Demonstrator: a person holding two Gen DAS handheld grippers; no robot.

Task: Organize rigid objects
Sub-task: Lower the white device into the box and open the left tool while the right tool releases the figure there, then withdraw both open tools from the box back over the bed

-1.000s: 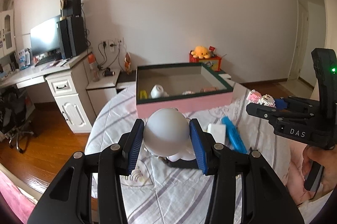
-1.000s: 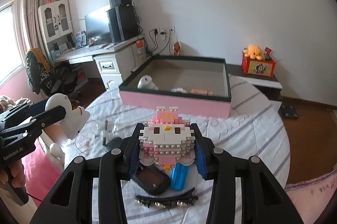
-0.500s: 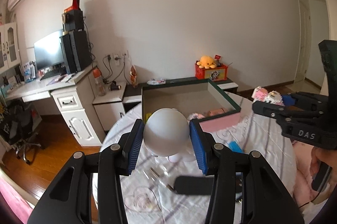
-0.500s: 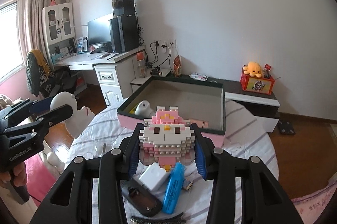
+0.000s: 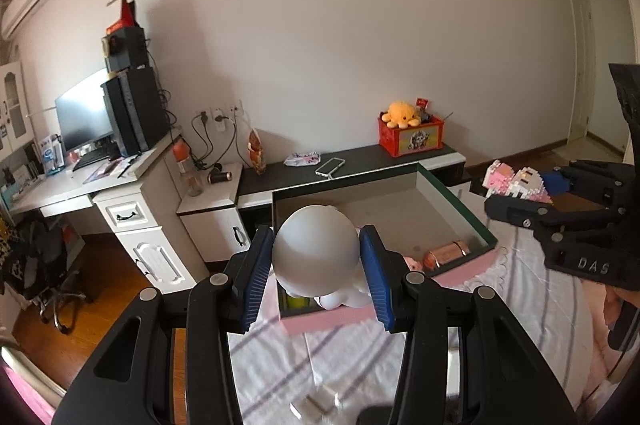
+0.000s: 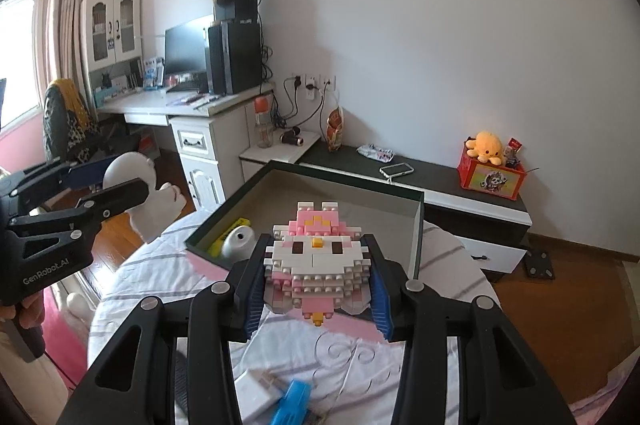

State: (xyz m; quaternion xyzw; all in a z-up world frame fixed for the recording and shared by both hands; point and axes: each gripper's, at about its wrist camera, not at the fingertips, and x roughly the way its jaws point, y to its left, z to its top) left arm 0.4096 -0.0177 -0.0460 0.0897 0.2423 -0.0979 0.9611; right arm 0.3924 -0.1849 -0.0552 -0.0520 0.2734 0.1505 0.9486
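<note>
My left gripper (image 5: 318, 273) is shut on a white round-headed figurine (image 5: 316, 251), held over the near left corner of the pink box with a dark green rim (image 5: 456, 201). My right gripper (image 6: 318, 283) is shut on a pink and white brick-built cat figure (image 6: 316, 257), held above the box's near edge (image 6: 420, 225). Each gripper shows in the other's view: the right one (image 5: 532, 193) to the right, the left one (image 6: 104, 181) at the left. Inside the box lie a white object (image 6: 240, 243), a yellow item (image 6: 228, 231) and a copper-coloured tube (image 5: 446, 251).
The box stands on a round table with a striped white cloth (image 6: 440, 257). A white adapter (image 6: 256, 393) and a blue item (image 6: 294, 405) lie near me. Behind are a low dark cabinet (image 5: 360, 161), a red box with an orange plush (image 5: 410, 129) and a desk (image 5: 100, 181).
Both grippers have risen and moved forward toward the box with their objects still held. The table items have dropped low in both views.
</note>
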